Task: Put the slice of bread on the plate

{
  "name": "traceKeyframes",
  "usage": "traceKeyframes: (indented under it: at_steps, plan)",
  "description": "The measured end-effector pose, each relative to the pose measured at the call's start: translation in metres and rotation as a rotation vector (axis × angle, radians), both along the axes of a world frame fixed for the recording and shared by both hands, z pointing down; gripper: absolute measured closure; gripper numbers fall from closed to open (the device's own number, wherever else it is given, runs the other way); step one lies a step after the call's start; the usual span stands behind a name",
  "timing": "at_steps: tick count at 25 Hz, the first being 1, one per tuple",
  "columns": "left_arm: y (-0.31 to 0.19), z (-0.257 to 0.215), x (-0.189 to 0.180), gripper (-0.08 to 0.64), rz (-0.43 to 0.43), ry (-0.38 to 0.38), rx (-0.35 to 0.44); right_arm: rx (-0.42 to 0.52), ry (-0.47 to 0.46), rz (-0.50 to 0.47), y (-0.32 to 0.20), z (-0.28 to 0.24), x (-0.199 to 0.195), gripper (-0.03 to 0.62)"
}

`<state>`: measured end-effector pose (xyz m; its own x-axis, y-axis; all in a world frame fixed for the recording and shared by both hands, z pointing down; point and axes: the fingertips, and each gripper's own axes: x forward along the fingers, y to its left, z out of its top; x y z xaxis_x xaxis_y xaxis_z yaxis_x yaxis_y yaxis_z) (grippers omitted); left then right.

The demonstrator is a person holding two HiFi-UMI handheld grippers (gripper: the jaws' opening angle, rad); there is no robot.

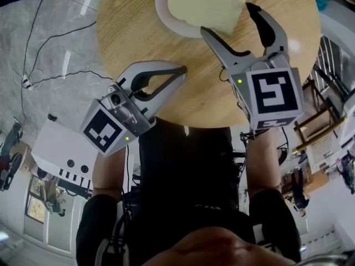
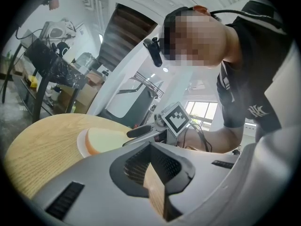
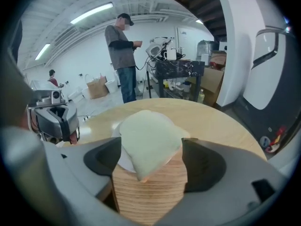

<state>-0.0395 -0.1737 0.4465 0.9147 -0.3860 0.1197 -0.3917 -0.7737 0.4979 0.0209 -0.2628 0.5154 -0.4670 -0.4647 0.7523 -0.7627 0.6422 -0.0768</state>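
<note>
- Now, the left gripper (image 1: 180, 71) hangs shut and empty over the table (image 1: 133, 32), likely just out of the way.
- The bread (image 1: 205, 1) lies on the plate (image 1: 161, 4), one corner overhanging.
- The right gripper (image 1: 227, 18) gapes around that corner, pads off it, so the bread looks released.

Grained matt wood table (image 1: 133, 32), smooth glossy plate (image 1: 162, 7), soft porous slice of bread (image 1: 205, 4).

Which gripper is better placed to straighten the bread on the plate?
Right: the right gripper stands open around a corner of the bread; the left gripper is shut, short of the plate.
</note>
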Motion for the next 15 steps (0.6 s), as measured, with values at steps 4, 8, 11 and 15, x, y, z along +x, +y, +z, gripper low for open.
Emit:
traceKeyframes:
  at_steps: [4, 8, 11, 15]
  plan:
    - [0.003, 0.000, 0.003, 0.548, 0.005, -0.003, 0.000, -0.001, -0.035, -0.009, 0.001, -0.003, -0.006, 0.178]
    - [0.002, 0.003, 0.000, 0.548, 0.005, -0.005, 0.001, 0.020, -0.046, -0.008, 0.000, -0.007, -0.006, 0.179]
    - [-0.001, 0.004, -0.003, 0.548, -0.004, 0.003, -0.005, 0.028, -0.063, -0.013, 0.001, -0.011, -0.006, 0.186]
    - [-0.004, 0.003, -0.004, 0.548, -0.011, -0.017, 0.000, 0.040, -0.098, -0.031, 0.007, -0.026, -0.002, 0.284]
